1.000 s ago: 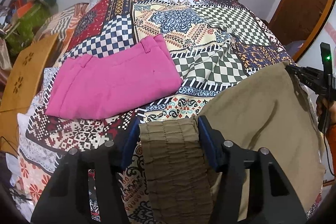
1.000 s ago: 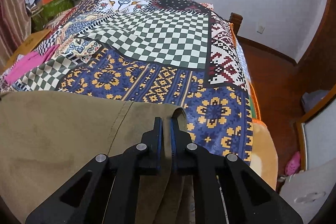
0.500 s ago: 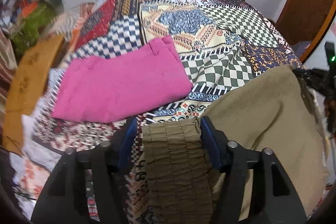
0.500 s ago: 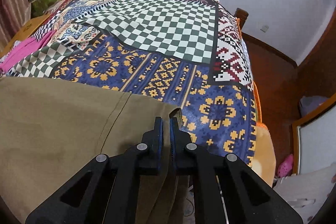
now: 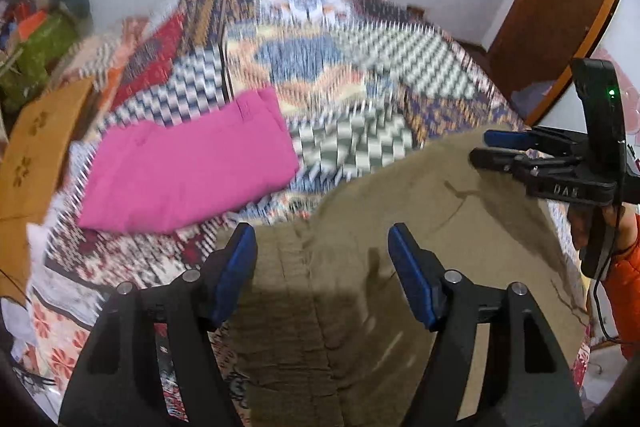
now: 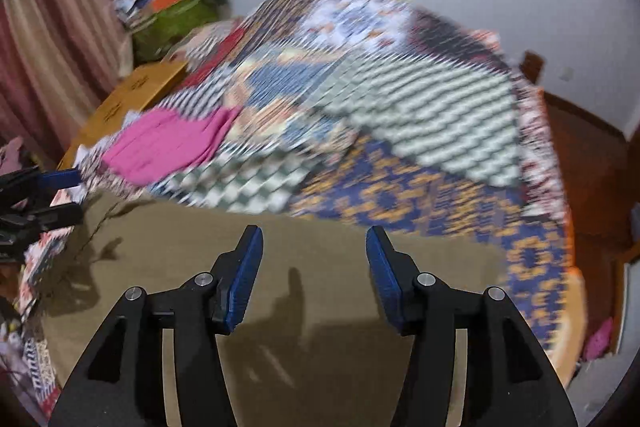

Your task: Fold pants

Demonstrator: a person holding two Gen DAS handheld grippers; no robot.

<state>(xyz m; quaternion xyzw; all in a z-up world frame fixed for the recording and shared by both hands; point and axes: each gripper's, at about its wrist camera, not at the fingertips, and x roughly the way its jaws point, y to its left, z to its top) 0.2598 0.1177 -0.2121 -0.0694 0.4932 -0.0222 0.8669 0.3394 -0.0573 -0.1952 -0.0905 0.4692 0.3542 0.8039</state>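
The left gripper (image 5: 322, 253) has its jaws spread wide with nothing between them, poised over the gathered waistband end of the olive pants (image 5: 400, 247). The right gripper (image 6: 314, 257) likewise has its jaws parted and empty above the same garment (image 6: 200, 267). The olive pants lie flat on the near part of the bed (image 6: 420, 115), which is covered in a patchwork spread. Farther back on the bed's left side lie folded pink pants (image 5: 188, 163), apart from the olive pair. Both views are motion-blurred.
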